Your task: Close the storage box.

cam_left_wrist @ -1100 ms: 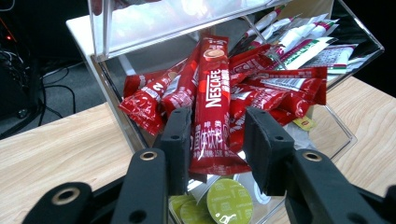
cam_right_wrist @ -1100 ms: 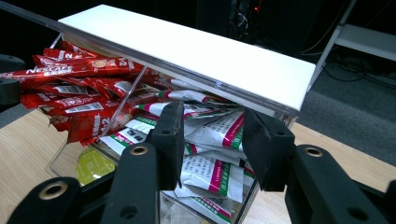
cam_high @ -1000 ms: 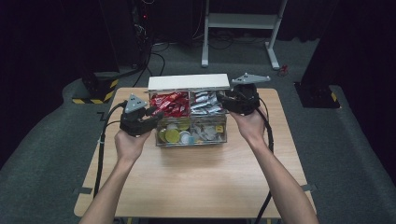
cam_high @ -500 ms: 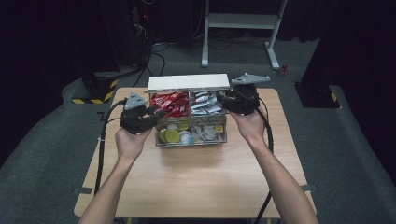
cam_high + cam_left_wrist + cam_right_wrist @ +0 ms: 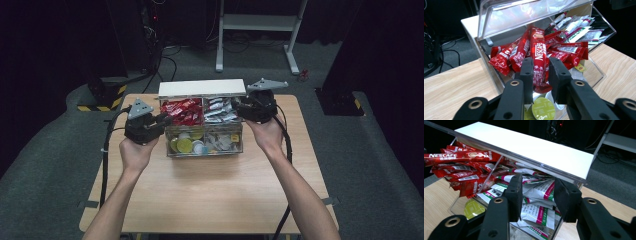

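A clear plastic organiser box (image 5: 205, 151) with a raised white lid (image 5: 202, 88) stands at the far middle of the wooden table (image 5: 210, 195). Red Nescafe stick sachets (image 5: 182, 111) fill its upper left compartment, and white sachets (image 5: 220, 110) with green and pink print fill the upper right. My left gripper (image 5: 162, 120) is at the box's left side. In the left gripper view it (image 5: 541, 72) is shut on one red Nescafe sachet (image 5: 538, 50) that sticks out of the pile. My right gripper (image 5: 237, 106) is at the box's right side. In the right gripper view it (image 5: 537, 195) stands open in front of the white sachets (image 5: 541, 195).
The lower compartments hold round capsules (image 5: 184, 145) and small packets (image 5: 222, 142). A yellow-green capsule (image 5: 543, 110) lies just under my left jaws. Behind the table are a yellow-and-black striped base (image 5: 105, 95), floor cables and a white metal frame (image 5: 260, 25).
Hardly anything differs. Both hands stay at the sides of the box, and the left gripper has shifted only slightly.
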`<state>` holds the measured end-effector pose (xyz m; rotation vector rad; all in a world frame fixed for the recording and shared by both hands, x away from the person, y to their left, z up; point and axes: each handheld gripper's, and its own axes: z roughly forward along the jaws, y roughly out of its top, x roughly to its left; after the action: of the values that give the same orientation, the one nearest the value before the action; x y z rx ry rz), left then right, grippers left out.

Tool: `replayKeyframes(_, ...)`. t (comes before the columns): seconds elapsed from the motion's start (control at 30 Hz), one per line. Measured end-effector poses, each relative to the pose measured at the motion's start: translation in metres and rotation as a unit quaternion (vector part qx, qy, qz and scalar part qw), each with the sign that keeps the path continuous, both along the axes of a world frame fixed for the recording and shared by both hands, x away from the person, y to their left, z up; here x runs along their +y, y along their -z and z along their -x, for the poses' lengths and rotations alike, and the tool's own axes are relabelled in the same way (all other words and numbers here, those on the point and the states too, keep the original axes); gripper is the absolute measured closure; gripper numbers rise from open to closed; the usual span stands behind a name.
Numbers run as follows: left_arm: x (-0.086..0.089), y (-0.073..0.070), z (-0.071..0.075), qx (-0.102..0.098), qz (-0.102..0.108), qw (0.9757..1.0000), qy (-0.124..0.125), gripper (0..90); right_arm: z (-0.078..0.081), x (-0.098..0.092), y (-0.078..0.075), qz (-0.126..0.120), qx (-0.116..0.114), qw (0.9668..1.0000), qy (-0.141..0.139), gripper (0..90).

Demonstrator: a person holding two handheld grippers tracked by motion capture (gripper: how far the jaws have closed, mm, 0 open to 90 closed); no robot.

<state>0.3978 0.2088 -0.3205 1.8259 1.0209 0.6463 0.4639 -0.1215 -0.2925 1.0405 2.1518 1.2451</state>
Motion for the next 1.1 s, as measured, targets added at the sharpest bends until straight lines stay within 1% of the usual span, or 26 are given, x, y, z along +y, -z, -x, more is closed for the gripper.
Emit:
replayKeyframes(0.17, 0.003, -0.002, 0.002, -0.007, 0.005, 1.0000, -0.003, 77.7, 0.000, 0.001, 0.000, 0.001, 0.000, 1.0000, 0.000, 59.0)
replayKeyframes(0.53, 0.006, -0.005, 0.008, -0.018, 0.009, 0.9998, 0.001, 79.5, -0.001, 0.001, 0.000, 0.001, 0.002, 1.0000, -0.001, 58.9)
replayKeyframes(0.8, 0.012, -0.007, 0.013, -0.022, 0.014, 0.9997, 0.002, 80.2, -0.001, 0.001, 0.000, 0.001, 0.001, 1.0000, -0.002, 59.0)
replayKeyframes(0.9, 0.015, -0.008, 0.016, -0.020, 0.017, 0.9996, 0.007, 81.1, -0.001, 0.001, 0.000, 0.000, 0.001, 1.0000, -0.003, 59.0)
replayKeyframes(1.1, 0.022, -0.009, 0.021, -0.024, 0.025, 0.9994, 0.007, 81.2, -0.001, 0.001, 0.000, 0.000, 0.001, 1.0000, -0.002, 58.9)
